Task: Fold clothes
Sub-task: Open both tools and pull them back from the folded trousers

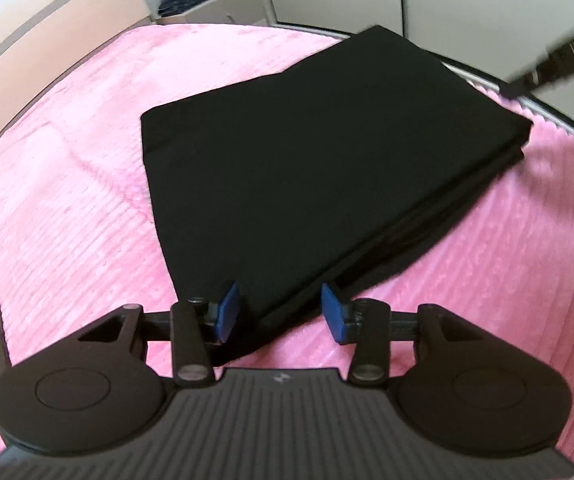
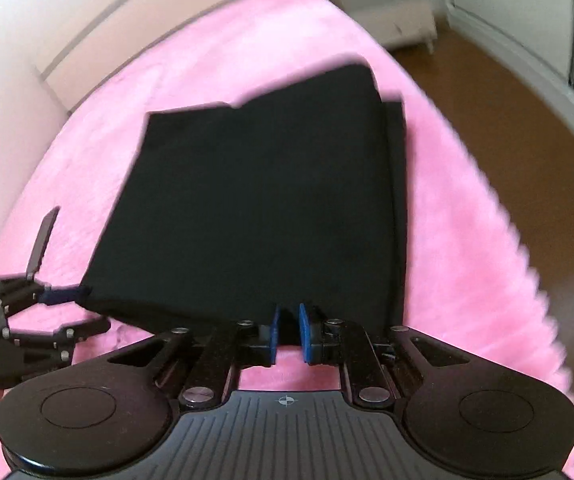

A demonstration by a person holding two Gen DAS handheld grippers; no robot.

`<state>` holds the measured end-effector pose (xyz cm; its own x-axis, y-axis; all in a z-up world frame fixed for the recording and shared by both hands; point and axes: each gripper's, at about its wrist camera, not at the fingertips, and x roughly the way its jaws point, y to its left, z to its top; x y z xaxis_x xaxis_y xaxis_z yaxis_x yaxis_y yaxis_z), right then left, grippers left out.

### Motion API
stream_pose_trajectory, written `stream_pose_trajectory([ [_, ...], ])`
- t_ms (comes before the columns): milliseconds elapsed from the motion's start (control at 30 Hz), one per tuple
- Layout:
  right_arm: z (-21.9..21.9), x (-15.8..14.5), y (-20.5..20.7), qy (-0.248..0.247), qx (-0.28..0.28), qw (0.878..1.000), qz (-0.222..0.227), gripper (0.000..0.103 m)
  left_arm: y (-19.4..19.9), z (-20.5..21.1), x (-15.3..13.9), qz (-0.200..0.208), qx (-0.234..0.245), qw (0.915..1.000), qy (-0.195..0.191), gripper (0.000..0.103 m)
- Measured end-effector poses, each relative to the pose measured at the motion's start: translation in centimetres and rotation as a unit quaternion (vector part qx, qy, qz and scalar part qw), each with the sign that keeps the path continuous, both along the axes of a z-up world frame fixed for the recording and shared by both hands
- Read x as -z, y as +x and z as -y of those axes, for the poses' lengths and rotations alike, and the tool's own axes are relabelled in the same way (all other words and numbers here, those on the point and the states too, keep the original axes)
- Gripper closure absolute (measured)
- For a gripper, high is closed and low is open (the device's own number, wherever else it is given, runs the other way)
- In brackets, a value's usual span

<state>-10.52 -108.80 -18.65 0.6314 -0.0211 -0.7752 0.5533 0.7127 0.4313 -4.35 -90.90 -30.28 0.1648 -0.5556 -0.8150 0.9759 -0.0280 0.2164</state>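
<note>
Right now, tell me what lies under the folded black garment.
The black garment lies on a pink ribbed blanket that shows on every side. Its own lower layers peek out along one edge; anything beneath them is covered.

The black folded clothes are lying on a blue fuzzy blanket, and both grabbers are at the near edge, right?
Not quite: the blanket is pink, not blue, as the left wrist view shows. The rest holds: the black folded clothes lie on it, with the left gripper and the right gripper both at the near edge.
</note>
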Motion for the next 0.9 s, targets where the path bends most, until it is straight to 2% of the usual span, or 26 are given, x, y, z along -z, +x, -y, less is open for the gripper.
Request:
stream_pose_trajectory([
  [67, 0.1, -0.8, -0.5, 0.02, 0.039, 0.999, 0.009, 0.09, 0.3, 0.4, 0.8, -0.005, 0.003, 0.9997, 0.025, 0.063],
  [100, -0.3, -1.6, -0.7, 0.015, 0.041, 0.999, 0.013, 0.081, 0.2, 0.3, 0.7, 0.0, 0.006, 0.9996, 0.027, 0.063],
  [133, -1.0, -2.7, -1.2, 0.007, 0.035, 0.999, 0.018, 0.068, 0.2, 0.0, 0.1, -0.003, 0.003, 0.9997, 0.024, 0.063],
  [167, -1.8, -3.4, -1.7, 0.001, 0.03, 0.999, 0.018, 0.031, 0.2, -0.4, -0.5, -0.006, 0.0, 0.9998, 0.02, 0.063],
  [200, -2.7, -4.2, -2.3, -0.004, 0.026, 0.999, 0.018, 0.02, 0.2, -0.7, -1.0, -0.009, -0.003, 0.9998, 0.016, 0.063],
  [333, -6.0, -5.3, -4.8, 0.03, 0.022, 0.999, 0.015, 0.02, -0.3, -3.4, -3.1, -0.019, -0.026, 0.9992, 0.025, 0.059],
  [400, -7.3, -6.1, -6.2, 0.05, 0.034, 0.998, 0.009, 0.02, -0.8, -4.8, -4.2, -0.035, -0.053, 0.9975, 0.031, 0.05],
  [467, -8.6, -7.4, -7.5, 0.059, 0.044, 0.997, 0.0, 0.02, -1.6, -6.2, -5.6, -0.05, -0.079, 0.9952, 0.031, 0.034],
  [567, -10.6, -9.3, -9.5, 0.073, 0.06, 0.995, -0.015, 0.02, -3.2, -8.6, -8.3, -0.062, -0.122, 0.9905, 0.015, 0.017],
  [600, -11.2, -10.0, -10.2, 0.077, 0.064, 0.995, -0.02, 0.016, -3.7, -9.5, -9.5, -0.067, -0.14, 0.9878, 0.009, 0.014],
  [667, -11.9, -11.9, -10.4, 0.065, 0.065, 0.995, -0.026, 0.005, -4.4, -10.8, -11.3, -0.072, -0.17, 0.9827, 0.001, 0.009],
  [700, -12.3, -12.9, -10.5, 0.053, 0.061, 0.996, -0.028, 0.003, -4.7, -11.3, -12.3, -0.078, -0.187, 0.9792, 0.0, 0.008],
  [800, -13.6, -15.9, -10.4, 0.013, 0.047, 0.998, -0.035, 0.002, -5.2, -12.7, -14.8, -0.101, -0.224, 0.9694, -0.004, 0.005],
  [900, -15.0, -18.4, -10.6, -0.021, 0.061, 0.997, -0.048, 0.0, -5.6, -13.8, -16.9, -0.115, -0.234, 0.9653, -0.012, 0.004],
])
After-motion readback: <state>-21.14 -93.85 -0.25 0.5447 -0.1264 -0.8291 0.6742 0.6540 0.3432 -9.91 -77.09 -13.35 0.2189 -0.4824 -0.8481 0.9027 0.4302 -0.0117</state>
